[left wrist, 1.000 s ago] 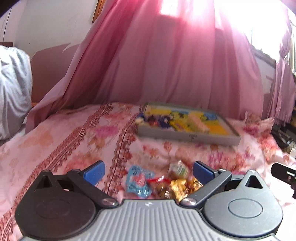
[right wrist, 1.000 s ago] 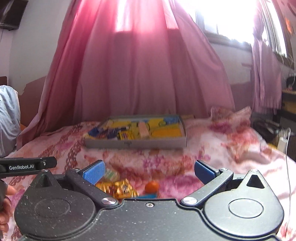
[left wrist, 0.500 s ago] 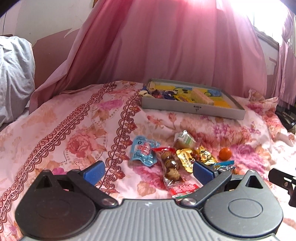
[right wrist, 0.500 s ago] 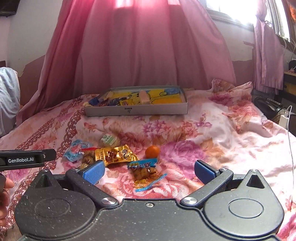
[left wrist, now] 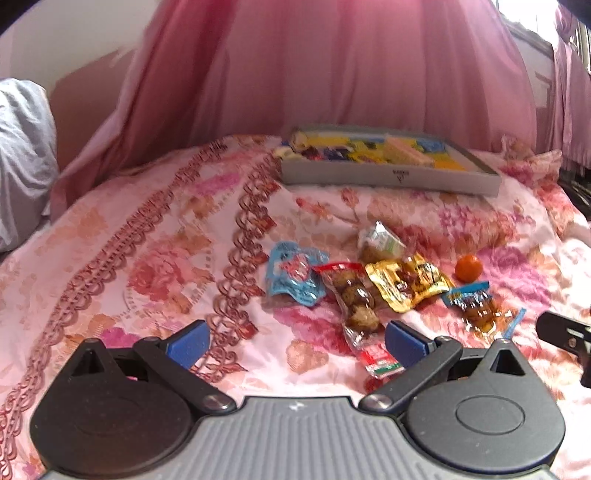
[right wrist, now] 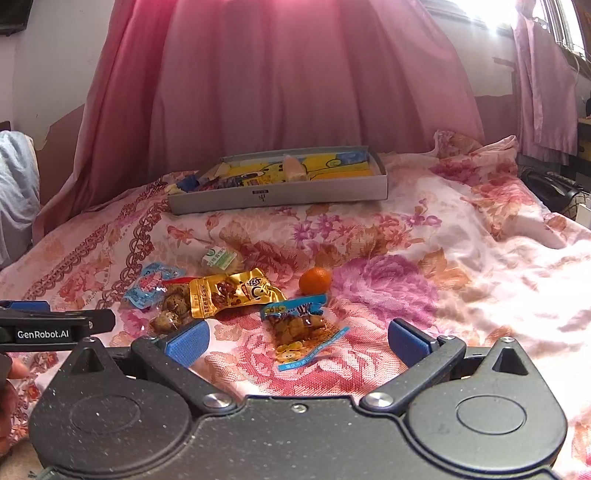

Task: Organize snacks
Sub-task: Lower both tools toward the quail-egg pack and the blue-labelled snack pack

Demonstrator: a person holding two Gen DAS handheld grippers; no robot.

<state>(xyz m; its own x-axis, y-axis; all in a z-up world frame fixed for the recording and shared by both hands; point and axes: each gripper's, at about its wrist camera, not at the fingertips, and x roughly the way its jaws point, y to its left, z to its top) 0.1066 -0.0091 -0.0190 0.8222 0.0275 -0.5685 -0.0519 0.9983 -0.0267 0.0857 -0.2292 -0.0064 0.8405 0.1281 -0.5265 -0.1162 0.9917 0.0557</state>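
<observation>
Several snack packets (right wrist: 255, 177) inside grey box (right wrist: 280, 194).

Shiny wrappers on soft cloth

Gold packet (right wrist: 231, 297) is glossy foil; bedspread (right wrist: 406, 258) woven floral cloth; box (right wrist: 280, 194) matt grey cardboard; curtain (right wrist: 295, 81) thin pink fabric.

I see a bed (right wrist: 461, 258) under a pink floral cover (left wrist: 147, 266), pink curtains (right wrist: 277, 81) hanging behind it, bright daylight through a window (right wrist: 554, 22) at upper right, a white wall (right wrist: 51, 66) at left with a patchy brown lower part, grey-white bedding (left wrist: 22, 147) bunched at far left.
</observation>
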